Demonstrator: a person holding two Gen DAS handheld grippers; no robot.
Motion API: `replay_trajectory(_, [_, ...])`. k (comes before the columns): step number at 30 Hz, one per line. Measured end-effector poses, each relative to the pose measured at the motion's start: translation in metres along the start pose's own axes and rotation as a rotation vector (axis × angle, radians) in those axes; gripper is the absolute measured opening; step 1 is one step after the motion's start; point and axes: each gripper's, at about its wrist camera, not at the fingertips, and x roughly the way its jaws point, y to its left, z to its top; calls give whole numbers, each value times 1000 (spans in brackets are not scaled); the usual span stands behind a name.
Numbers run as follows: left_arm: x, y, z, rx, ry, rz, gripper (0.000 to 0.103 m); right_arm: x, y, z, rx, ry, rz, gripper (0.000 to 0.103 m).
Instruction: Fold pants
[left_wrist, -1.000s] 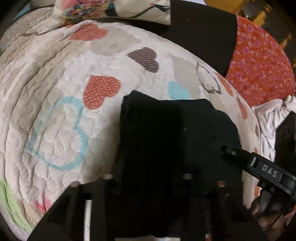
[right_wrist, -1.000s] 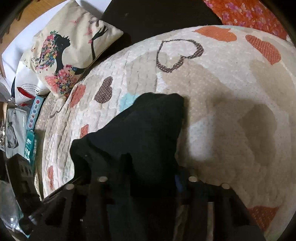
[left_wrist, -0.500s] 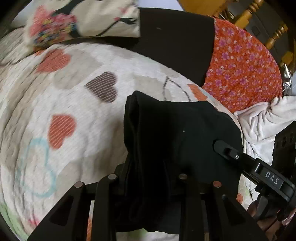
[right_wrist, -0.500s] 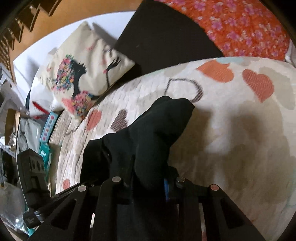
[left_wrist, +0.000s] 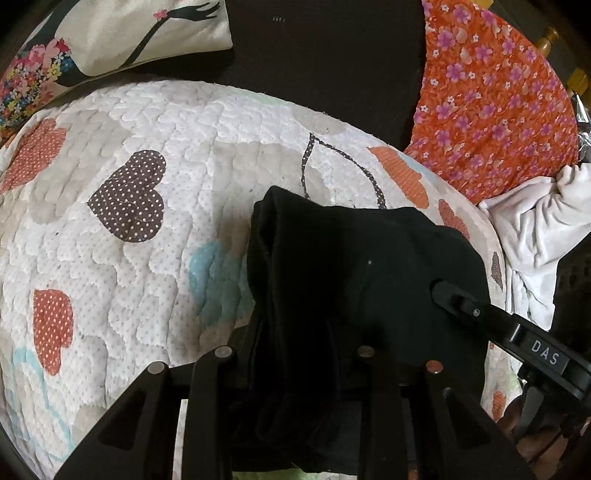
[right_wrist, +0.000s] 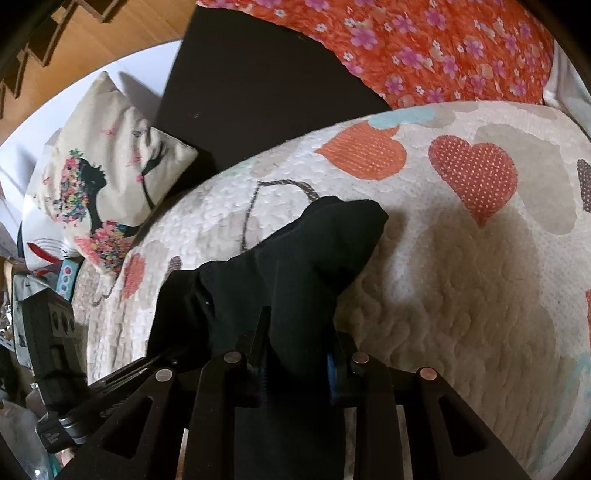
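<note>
My left claw (left_wrist: 295, 354) pinched the black pants (left_wrist: 354, 273); my right claw (right_wrist: 295, 354) pinched the same bundle (right_wrist: 288, 266). The pants hung folded over the quilt (left_wrist: 147, 258), bunched between both claws. A pillow (right_wrist: 107, 177) lay at ten o'clock, orange cloth (left_wrist: 495, 103) at one.

Only one legible text: "DAS", white caps on a small dark label on the arm of my right gripper (left_wrist: 458, 299), seen in the left wrist view at lower right, over the black pants (left_wrist: 354, 277). In the right wrist view my left gripper (right_wrist: 62, 432) carries a tiny white marking low at the left edge, too small and skewed to read. Boxes past the quilt's (right_wrist: 461, 277) left edge have print, but it's blurred.
</note>
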Motion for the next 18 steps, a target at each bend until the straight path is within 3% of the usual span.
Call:
replay_trajectory(9, [-14, -9, 10, 18, -50, -16, 27, -10, 6, 5, -37, -29, 13, 25])
replay_trajectory(18, [1, -13, 22, 18, -26, 8, 27, -1, 2, 19, -28, -20, 5, 25])
